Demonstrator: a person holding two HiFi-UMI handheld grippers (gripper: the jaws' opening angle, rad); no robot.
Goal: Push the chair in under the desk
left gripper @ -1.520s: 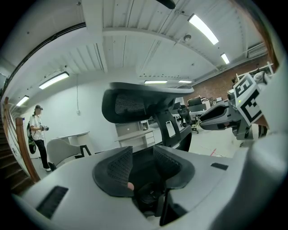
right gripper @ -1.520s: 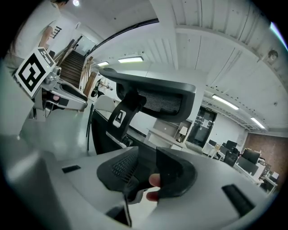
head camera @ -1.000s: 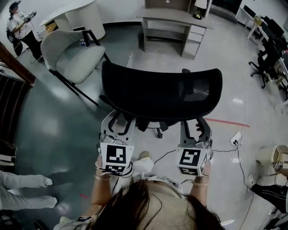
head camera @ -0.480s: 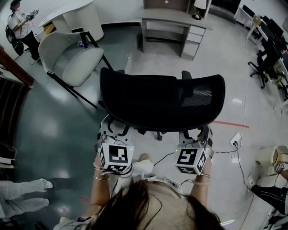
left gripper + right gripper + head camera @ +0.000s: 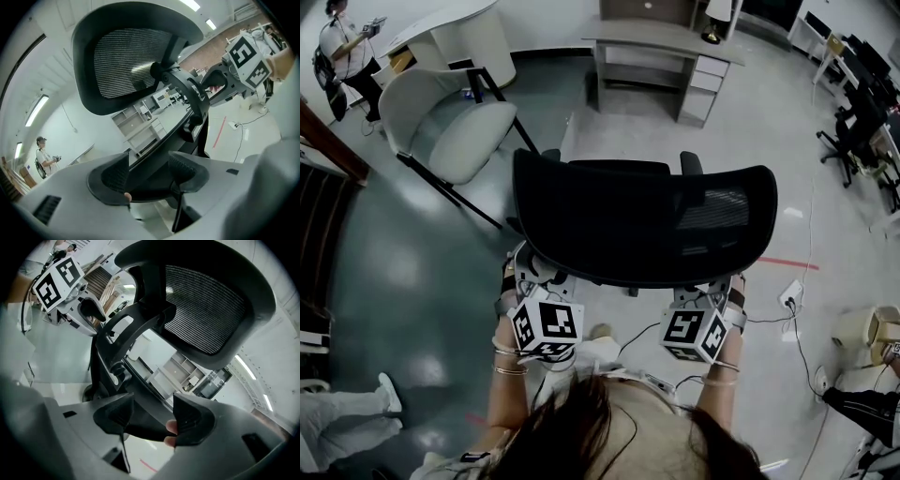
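Note:
A black mesh-backed office chair (image 5: 642, 220) stands in front of me, its back towards me. The grey desk (image 5: 670, 37) with drawers is further ahead across the floor. My left gripper (image 5: 534, 272) and right gripper (image 5: 712, 289) reach under the lower edge of the chair's back, which hides their tips in the head view. In the left gripper view, the left gripper (image 5: 150, 174) has the chair's (image 5: 136, 61) dark back frame between its jaws, which are opening. The right gripper (image 5: 152, 416) likewise straddles the frame of the chair (image 5: 201, 296), with its jaws opening.
A white armchair (image 5: 450, 122) stands ahead on the left, with a curved white counter (image 5: 459, 28) behind it. A power strip (image 5: 790, 292) with cables and a red tape line (image 5: 787, 262) lie on the floor at right. Black chairs (image 5: 862, 122) line the right wall. A person (image 5: 342, 52) stands far left.
The chair's back has come nearer and now covers both grippers' jaws in the head view. Both marker cubes have tilted. The legs at the lower left have moved further left.

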